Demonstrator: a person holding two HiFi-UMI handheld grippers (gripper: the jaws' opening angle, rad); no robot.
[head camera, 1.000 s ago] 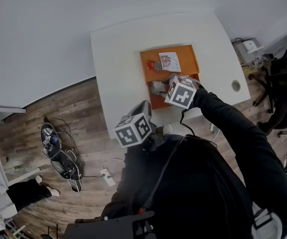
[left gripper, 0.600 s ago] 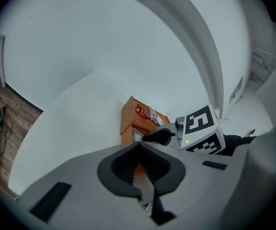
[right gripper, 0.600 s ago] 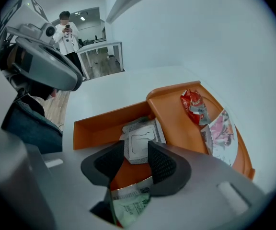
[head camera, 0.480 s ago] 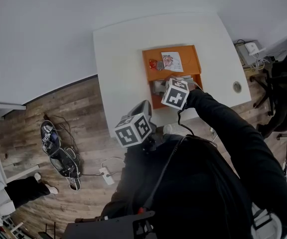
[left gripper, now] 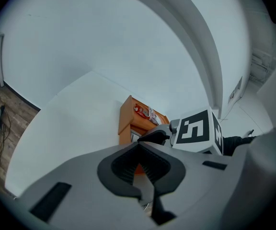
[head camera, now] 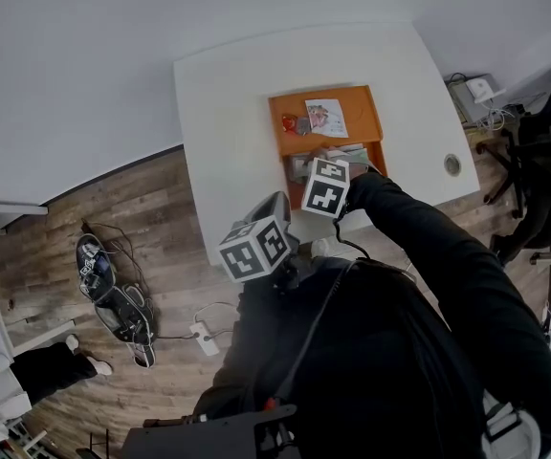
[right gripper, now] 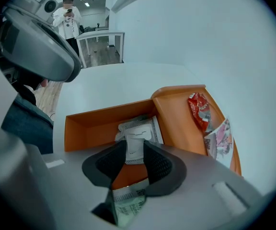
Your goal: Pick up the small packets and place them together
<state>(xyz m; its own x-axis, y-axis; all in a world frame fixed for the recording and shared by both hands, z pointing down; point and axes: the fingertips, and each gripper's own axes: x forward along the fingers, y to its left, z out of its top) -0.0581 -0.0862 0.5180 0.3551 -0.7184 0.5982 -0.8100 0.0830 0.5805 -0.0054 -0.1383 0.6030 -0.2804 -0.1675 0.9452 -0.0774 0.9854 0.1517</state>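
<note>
- Under and ahead of both sets of jaws: white table [head camera: 228, 94], smooth and matte, with rounded corners. Wood-plank floor [head camera: 113, 208] lies beside it.
- Ahead of the left jaws and directly below the right ones: orange tray [right gripper: 104, 121], rigid and straight-walled, a raised shelf next to a sunken compartment. The head view shows its whole outline. The compartment's depth reads only in the right gripper view.
- Left gripper [left gripper: 139, 146]: dark ribbed pads clenched tip to tip, nothing in them. Its view catches the other gripper's marker cube [left gripper: 195, 131] in front of the tray, but no packet in the compartment.
- Right gripper [right gripper: 134, 144]: jaws have just been closing. They grasp a white packet [right gripper: 134, 152] lengthwise between the pads, down in the compartment. The head view does not show this grip.
- White packet: flat sachet with a small hang-slot at its far edge. A second white packet [right gripper: 152, 128] with crimped grey edges lies just beyond the jaws, touching it.
- Right of the right jaws, on the shelf: crinkled red packet [right gripper: 199, 110], with a pale printed packet [right gripper: 219, 139] just beside it.
- Behind the right pads: pale green packet [right gripper: 126, 207], partly hidden.
</note>
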